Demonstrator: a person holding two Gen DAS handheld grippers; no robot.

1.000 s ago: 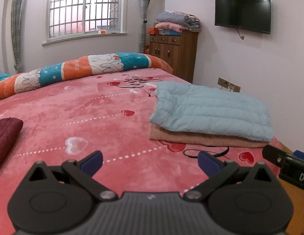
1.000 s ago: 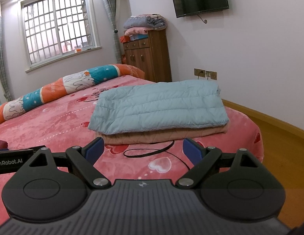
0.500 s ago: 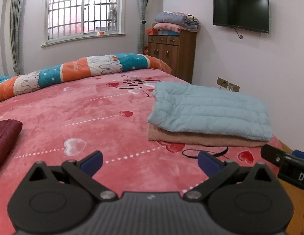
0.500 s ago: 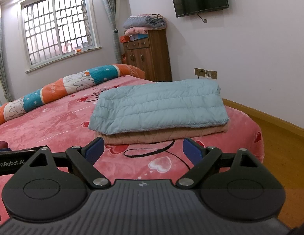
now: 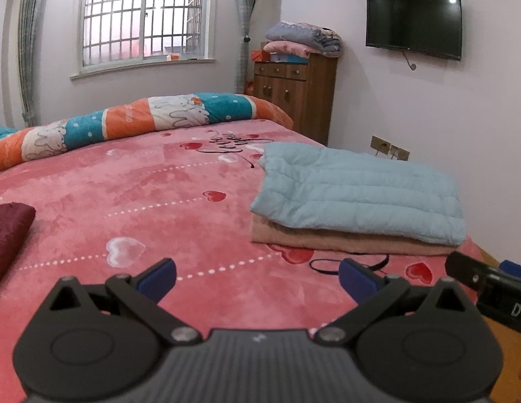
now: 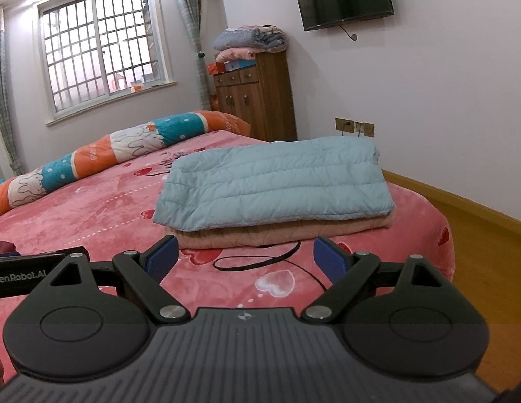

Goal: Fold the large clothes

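Nothing has shifted lately: both the left gripper [image 5: 257, 277] and right gripper [image 6: 244, 258] hover spread apart, empty, before the folded blue jacket [image 6: 274, 184]; folding looks finished.

A bed under a pink heart-print blanket [image 5: 133, 201] carries a folded tan garment [image 6: 280, 228] beneath a light-blue quilted jacket [image 6: 274, 184], a striped rolled quilt [image 5: 133, 124] and a maroon cloth [image 5: 7, 231].
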